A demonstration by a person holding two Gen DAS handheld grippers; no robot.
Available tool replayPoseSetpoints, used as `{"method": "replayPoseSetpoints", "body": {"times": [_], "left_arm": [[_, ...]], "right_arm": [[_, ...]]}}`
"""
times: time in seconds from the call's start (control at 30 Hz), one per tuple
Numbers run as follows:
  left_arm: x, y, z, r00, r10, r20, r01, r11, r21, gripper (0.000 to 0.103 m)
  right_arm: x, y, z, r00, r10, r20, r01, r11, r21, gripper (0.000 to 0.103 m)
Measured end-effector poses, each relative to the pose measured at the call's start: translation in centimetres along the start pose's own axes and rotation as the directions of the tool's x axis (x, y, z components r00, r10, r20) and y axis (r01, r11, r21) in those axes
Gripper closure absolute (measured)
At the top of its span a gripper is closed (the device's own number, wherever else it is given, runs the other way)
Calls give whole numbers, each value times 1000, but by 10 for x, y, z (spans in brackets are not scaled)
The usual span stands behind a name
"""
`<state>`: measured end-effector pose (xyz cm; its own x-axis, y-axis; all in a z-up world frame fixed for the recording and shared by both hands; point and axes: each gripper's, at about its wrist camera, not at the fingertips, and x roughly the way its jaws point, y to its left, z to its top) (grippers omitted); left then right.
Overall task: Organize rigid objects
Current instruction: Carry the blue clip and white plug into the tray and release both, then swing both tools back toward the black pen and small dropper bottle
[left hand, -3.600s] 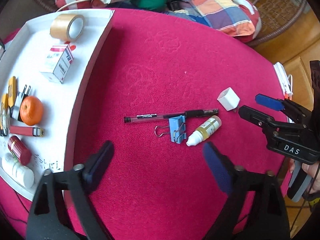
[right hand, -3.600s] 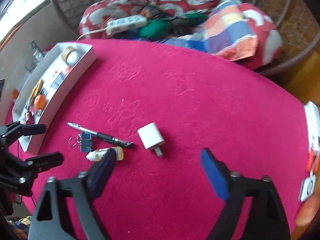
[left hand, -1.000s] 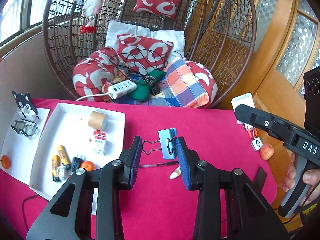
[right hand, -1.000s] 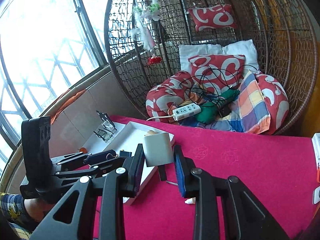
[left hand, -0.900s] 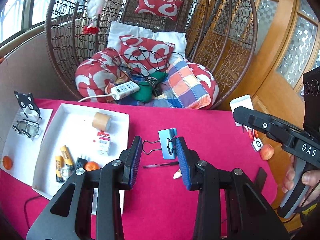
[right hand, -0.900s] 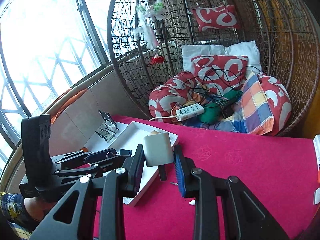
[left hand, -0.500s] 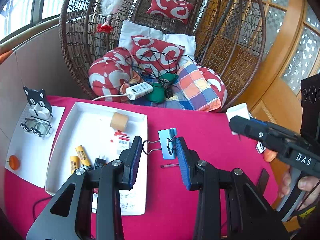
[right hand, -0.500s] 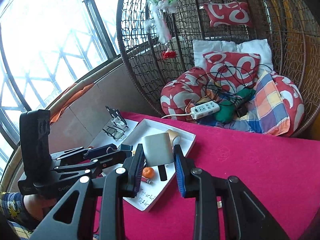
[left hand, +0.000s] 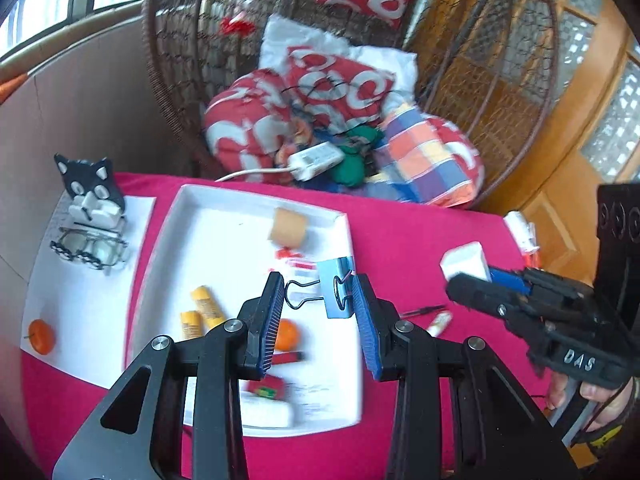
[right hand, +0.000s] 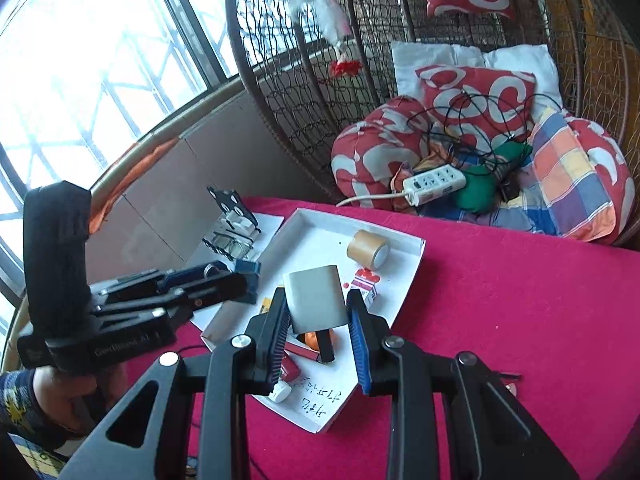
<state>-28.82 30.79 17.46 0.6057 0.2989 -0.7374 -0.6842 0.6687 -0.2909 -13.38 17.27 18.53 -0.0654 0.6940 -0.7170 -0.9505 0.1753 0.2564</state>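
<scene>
Gripping a blue binder clip (left hand: 335, 295) between its pads, the left gripper (left hand: 318, 300) hangs above the white tray (left hand: 168, 248); the right gripper (right hand: 316, 312) clamps a white charger plug (right hand: 315, 300) over the same tray, above a mandarin (left hand: 287, 334), yellow batteries (left hand: 204, 306) and, farther back, a tape roll (right hand: 367, 249).

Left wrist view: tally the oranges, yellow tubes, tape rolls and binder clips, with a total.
Oranges: 2
Yellow tubes: 2
Tape rolls: 1
Binder clips: 1
Total: 6
</scene>
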Motion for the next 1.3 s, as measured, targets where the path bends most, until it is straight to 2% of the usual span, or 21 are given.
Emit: {"method": "replayPoseSetpoints", "body": {"times": [0.2,0.37,0.43,0.57,0.63,0.67,0.7,0.77,0.97,1.3], "left_arm": [[40,44,-1,994,49,-98,-50,999,-13,68],[74,64,-9,980,84,-183,-86,996,-5,68],[82,68,-13,971,101,-215,-102,995,6,68],[85,74,-19,963,140,-230,-142,990,10,68],[84,78,-20,963,144,-228,-148,989,-2,54],[83,80,-20,963,148,-224,-154,988,-9,31],[82,81,-20,964,152,-216,-159,987,-15,15],[77,82,-21,966,168,-196,-177,984,-27,12],[69,85,-21,958,223,-181,-235,971,-46,12],[63,69,-22,954,254,-160,-269,960,-76,12]], "right_arm": [[59,8,-21,992,-44,-120,43,999,-8,75],[103,16,-39,973,-70,-220,66,998,-26,75],[114,21,-42,967,-93,-236,83,995,-52,74],[124,30,-47,962,-121,-244,109,992,-63,74],[126,33,-49,960,-135,-244,120,990,-76,72],[127,35,-49,960,-143,-241,126,988,-85,62],[128,36,-49,960,-146,-238,127,988,-90,35],[127,38,-48,963,-151,-222,135,987,-88,0],[126,41,-45,966,-174,-190,158,983,-97,0],[110,28,-48,967,-169,-188,156,984,-86,0]]}}
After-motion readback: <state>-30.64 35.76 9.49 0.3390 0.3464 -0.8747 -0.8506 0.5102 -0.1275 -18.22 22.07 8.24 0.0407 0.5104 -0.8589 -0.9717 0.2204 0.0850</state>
